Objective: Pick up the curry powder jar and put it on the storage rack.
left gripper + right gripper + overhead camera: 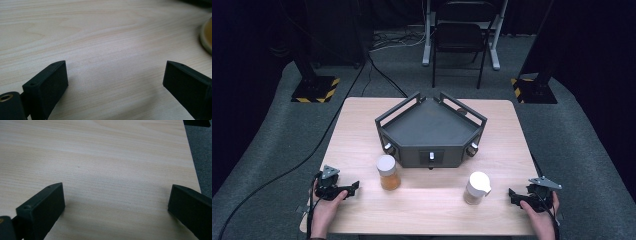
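A jar of amber stuff with a white lid [388,172] stands upright on the wooden table [432,207], left of centre. A pale container with a white spouted lid [476,187] stands right of centre. My left gripper [354,188] rests near the front left, a short way left of the amber jar, with its jaws pointing right. In the left gripper view it [115,75] is open over bare wood, and a round base [206,37] shows at the right edge. My right gripper [513,196] sits at the front right, pointing left toward the pale container. In its own view it [116,197] is open over bare wood.
A dark grey angular tray [430,127] with raised rails and knobs on its front stands at the middle of the table, behind both jars. Grey carpet [200,157] lies past the table's edge. A black chair [459,37] and stand bases sit on the floor beyond.
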`<state>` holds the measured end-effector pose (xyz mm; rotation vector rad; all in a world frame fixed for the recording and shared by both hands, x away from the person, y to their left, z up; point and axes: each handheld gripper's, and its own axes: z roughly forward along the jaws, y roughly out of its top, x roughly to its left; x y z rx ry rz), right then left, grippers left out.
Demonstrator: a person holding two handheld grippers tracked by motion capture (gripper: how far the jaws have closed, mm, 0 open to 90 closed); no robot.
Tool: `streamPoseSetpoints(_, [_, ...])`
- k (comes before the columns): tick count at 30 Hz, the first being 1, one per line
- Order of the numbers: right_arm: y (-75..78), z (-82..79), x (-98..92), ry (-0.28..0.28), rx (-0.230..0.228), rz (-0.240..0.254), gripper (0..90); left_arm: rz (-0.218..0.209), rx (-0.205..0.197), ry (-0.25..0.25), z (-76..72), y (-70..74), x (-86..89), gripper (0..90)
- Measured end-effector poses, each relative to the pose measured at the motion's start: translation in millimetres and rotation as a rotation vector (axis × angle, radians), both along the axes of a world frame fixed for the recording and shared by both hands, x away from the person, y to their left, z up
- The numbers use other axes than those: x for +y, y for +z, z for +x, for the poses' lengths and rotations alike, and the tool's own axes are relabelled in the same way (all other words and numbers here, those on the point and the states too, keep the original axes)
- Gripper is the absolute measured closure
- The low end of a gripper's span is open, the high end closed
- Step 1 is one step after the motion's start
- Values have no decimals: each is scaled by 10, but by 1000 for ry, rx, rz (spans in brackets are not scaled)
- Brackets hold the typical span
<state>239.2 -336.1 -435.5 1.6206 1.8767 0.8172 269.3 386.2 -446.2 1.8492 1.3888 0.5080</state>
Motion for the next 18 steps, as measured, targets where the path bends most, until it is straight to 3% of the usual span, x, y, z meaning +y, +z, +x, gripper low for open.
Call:
streamPoseSetpoints(8, [1,5,0,0,1,1,0,-8,-20,-23,-24,-11,25,61])
streamPoseSetpoints(13, [1,5,0,0,1,1,0,-5,-56,-62,-56,-15,40,65])
streamPoseSetpoints(18, [1,5,0,0,1,1,0,-29,-77,-75,-81,-4,72,70])
